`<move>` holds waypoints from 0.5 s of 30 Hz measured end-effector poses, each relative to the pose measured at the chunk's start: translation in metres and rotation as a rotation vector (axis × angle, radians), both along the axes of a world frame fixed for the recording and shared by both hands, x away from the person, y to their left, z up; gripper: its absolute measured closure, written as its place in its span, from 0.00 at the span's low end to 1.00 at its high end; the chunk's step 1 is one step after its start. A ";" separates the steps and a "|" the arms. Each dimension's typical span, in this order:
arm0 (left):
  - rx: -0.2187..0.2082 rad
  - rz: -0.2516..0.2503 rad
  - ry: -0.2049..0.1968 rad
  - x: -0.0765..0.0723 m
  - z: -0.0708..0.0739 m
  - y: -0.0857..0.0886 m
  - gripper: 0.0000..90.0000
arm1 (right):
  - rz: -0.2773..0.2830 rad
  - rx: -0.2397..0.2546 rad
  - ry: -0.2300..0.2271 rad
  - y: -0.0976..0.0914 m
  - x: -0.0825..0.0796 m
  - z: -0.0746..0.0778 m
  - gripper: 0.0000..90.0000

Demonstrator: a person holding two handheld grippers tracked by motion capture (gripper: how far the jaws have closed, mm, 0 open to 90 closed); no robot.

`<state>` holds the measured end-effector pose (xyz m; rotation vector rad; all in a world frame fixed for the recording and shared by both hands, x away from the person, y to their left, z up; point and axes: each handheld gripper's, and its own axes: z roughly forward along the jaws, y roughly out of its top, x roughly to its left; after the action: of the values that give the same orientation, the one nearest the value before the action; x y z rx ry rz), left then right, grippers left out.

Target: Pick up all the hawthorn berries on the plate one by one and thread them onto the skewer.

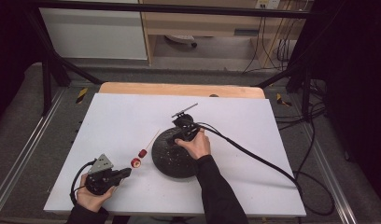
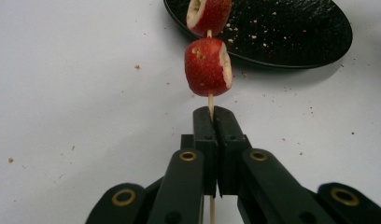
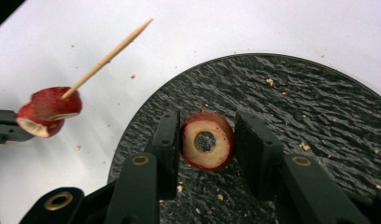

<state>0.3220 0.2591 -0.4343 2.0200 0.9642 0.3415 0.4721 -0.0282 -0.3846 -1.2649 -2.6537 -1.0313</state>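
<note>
My left gripper [image 1: 127, 172] [image 2: 213, 112] rests low at the near left of the table, shut on the butt of a thin wooden skewer [image 2: 210, 100] [image 1: 151, 139]. Two red fruit pieces [image 1: 139, 157] [image 2: 208, 66] are threaded on it, and its bare point slants up toward the plate. My right gripper [image 1: 172, 139] [image 3: 208, 122] hovers over the black round plate [image 1: 172, 163] [image 3: 296, 107], shut on a red fruit slice [image 3: 198, 158] with a pale cut face and a hollow core. In the right gripper view the skewer [image 3: 109, 56] and its fruit [image 3: 48, 109] lie to the left.
A white board [image 1: 235, 140] covers the wooden table. Crumbs dot the plate and the board near it. The right gripper's cable [image 1: 254, 156] trails off to the right over the board. A metal frame and floor cables surround the table.
</note>
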 end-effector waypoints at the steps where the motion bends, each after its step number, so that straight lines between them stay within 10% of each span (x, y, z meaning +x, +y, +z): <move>1: 0.000 -0.001 0.000 0.000 0.000 0.000 0.98 | -0.002 0.005 -0.001 -0.001 -0.001 0.001 0.69; 15: 0.004 -0.011 -0.001 -0.001 0.000 -0.003 0.98 | -0.026 0.119 -0.023 -0.022 -0.019 -0.003 0.69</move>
<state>0.3209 0.2558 -0.4341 2.0273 0.9521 0.3389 0.4533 -0.0499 -0.3873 -1.2751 -2.5555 -1.1942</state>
